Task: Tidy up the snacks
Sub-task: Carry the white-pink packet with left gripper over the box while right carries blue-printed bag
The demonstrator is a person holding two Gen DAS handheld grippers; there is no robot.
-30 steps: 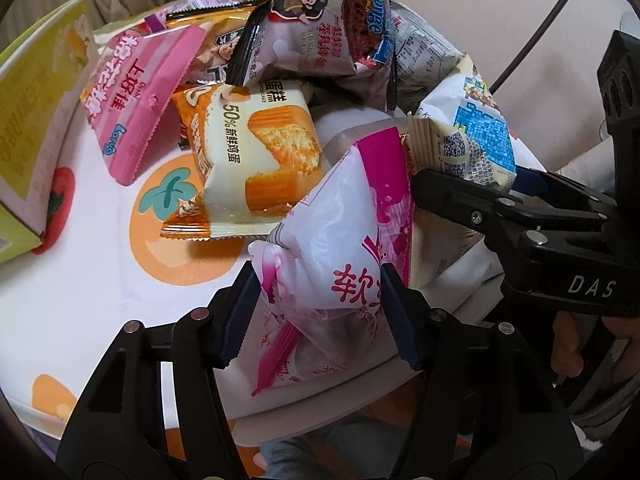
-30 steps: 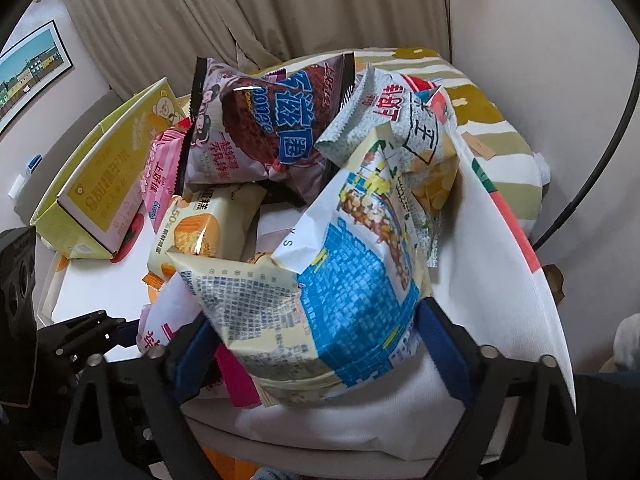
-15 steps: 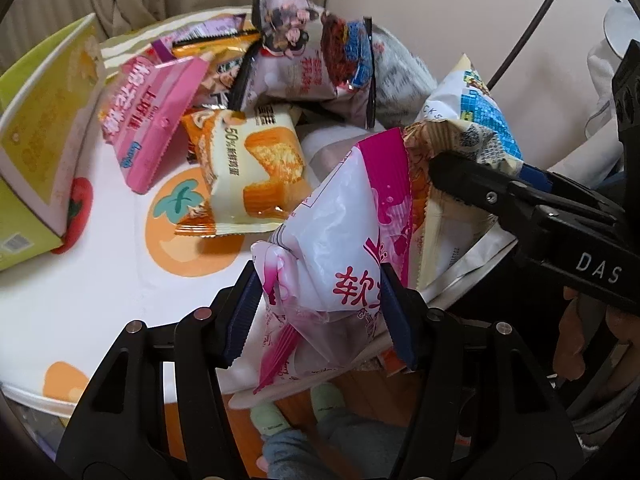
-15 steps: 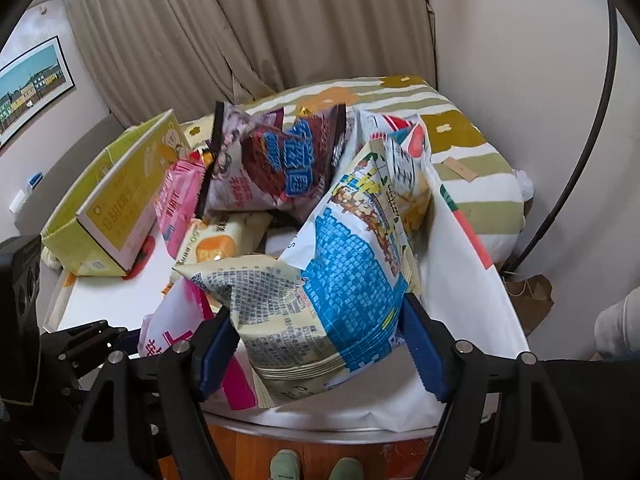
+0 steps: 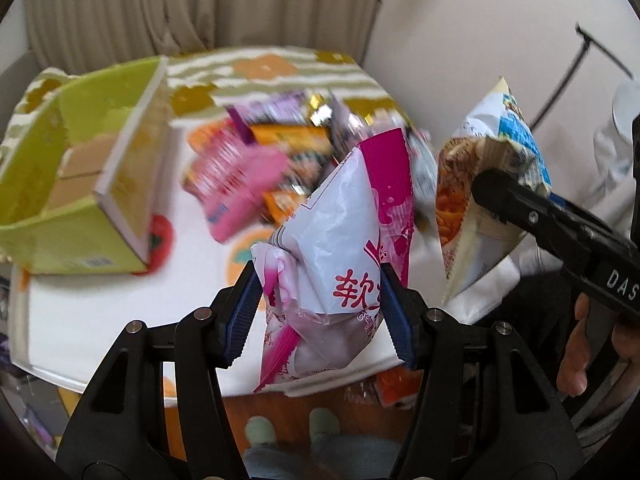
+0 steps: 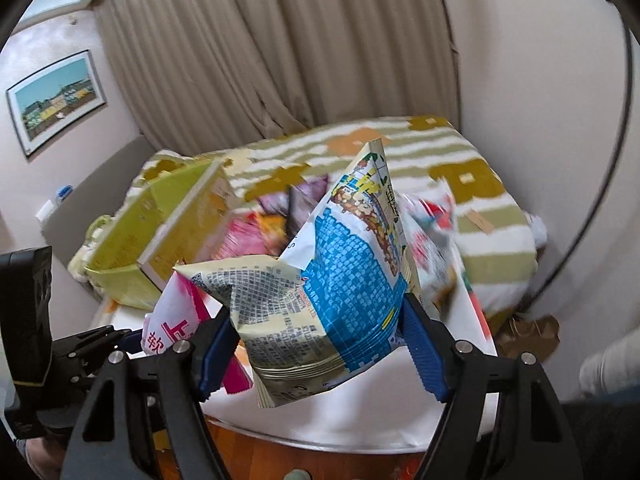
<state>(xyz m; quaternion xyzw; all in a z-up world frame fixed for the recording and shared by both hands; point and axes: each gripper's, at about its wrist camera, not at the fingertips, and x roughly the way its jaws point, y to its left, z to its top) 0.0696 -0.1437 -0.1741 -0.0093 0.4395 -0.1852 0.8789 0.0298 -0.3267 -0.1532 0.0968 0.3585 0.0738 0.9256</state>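
Note:
My left gripper [image 5: 320,312] is shut on a pink-and-white snack bag [image 5: 352,240] and holds it in the air above the table's near edge. My right gripper [image 6: 316,344] is shut on a blue-and-cream snack bag [image 6: 340,288], also lifted; that bag shows in the left wrist view [image 5: 480,184] to the right of the pink one, and the pink bag shows in the right wrist view [image 6: 176,320]. A blurred pile of snack packs [image 5: 256,160] lies on the table. An open yellow-green box [image 5: 92,168] stands at the left.
The round table [image 5: 100,312] has a white cloth with orange fruit prints. A striped bed [image 6: 460,184] and curtains lie behind it. A black stand pole [image 6: 600,184] curves along the right wall. The person's feet [image 5: 288,432] are below the table edge.
Both grippers have lifted their bags up and back from the pile toward the table's near edge. The box and more of the room have come into view.

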